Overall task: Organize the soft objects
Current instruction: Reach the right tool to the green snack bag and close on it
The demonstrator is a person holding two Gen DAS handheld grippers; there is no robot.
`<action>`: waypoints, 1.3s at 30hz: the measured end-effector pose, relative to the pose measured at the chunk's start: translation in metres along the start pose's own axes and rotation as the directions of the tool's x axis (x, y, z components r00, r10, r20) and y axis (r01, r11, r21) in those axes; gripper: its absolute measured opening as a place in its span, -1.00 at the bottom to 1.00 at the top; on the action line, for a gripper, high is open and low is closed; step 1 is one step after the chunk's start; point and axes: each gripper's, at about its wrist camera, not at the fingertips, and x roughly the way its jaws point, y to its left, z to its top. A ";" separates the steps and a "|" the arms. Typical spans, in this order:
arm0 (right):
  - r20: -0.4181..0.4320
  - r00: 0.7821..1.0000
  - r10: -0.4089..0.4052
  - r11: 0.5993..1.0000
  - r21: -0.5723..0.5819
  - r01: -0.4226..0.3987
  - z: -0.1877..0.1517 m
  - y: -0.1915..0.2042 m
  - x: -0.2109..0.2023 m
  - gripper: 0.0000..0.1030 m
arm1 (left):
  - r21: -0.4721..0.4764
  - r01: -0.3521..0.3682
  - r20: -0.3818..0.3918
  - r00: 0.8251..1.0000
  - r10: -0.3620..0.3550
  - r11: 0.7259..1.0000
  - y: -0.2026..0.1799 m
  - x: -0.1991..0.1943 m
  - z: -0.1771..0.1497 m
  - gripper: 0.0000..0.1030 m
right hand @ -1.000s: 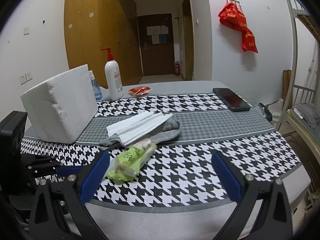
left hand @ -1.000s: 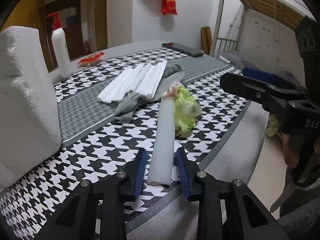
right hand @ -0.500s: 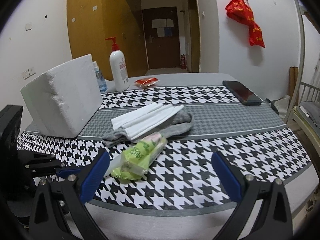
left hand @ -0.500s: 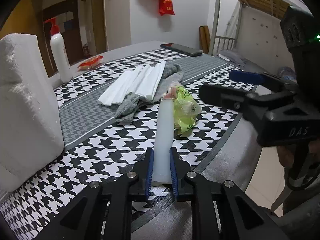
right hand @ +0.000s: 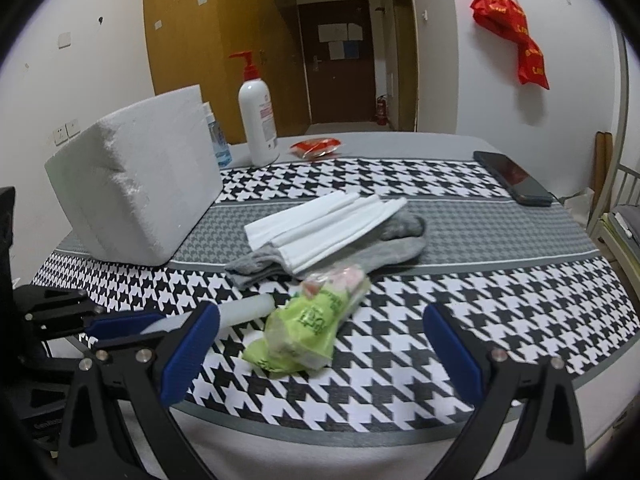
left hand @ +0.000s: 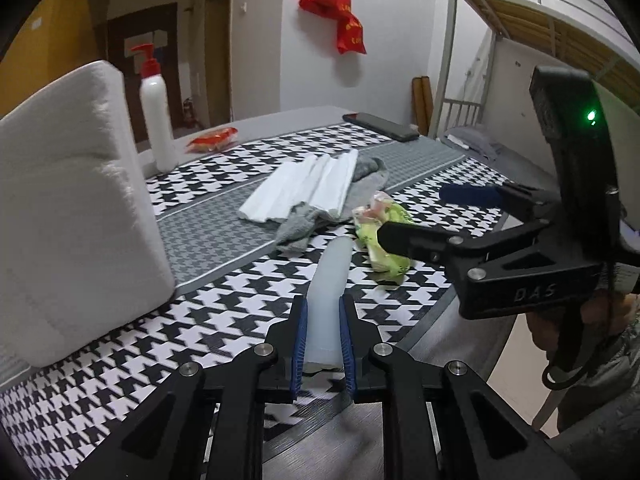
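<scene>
A white foam rod lies lengthwise on the houndstooth tablecloth, and my left gripper is shut on its near end. Its blue pads press both sides. Beside the rod's far end lies a green plastic packet. My right gripper stands wide open just in front of that packet, and I see no pad touching it. Behind the packet, folded white sheets rest on a grey sock.
A big white foam block stands at the left. Behind it are a pump bottle and a red packet. A phone lies at the far right. The table edge is close to both grippers. A bunk bed stands on the right.
My left gripper went from open around the rod's near end to shut on it. My right gripper moved in closer to the green packet.
</scene>
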 end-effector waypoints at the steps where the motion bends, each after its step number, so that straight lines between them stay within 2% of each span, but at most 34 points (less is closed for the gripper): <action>1: -0.005 1.000 0.001 1.000 -0.003 -0.001 0.000 0.002 0.002 0.99 | -0.004 -0.004 0.002 1.000 0.004 1.000 0.002 -0.001 -0.001 -0.67; 23: -0.086 0.996 -0.017 0.999 0.041 0.021 -0.001 0.007 0.027 0.99 | -0.071 -0.020 0.025 0.999 0.022 0.997 0.023 -0.011 -0.012 -0.67; 26: -0.085 0.996 -0.012 0.999 0.039 0.016 0.000 0.008 0.026 0.77 | -0.075 -0.022 0.026 0.999 0.024 0.997 0.025 -0.012 -0.013 -0.67; 30: -0.100 0.995 -0.001 0.999 0.034 0.005 -0.001 0.010 0.028 0.27 | -0.078 -0.024 0.029 0.999 0.026 0.997 0.026 -0.014 -0.014 -0.67; 34: -0.112 0.994 -0.014 0.999 0.031 0.018 -0.003 0.010 0.028 0.12 | -0.073 -0.022 0.031 0.999 0.024 0.997 0.025 -0.017 -0.014 -0.67; 39: -0.106 0.994 -0.033 0.999 0.023 0.035 -0.003 0.009 0.024 -0.33 | -0.071 -0.021 0.041 0.999 0.024 0.997 0.023 -0.021 -0.014 -0.67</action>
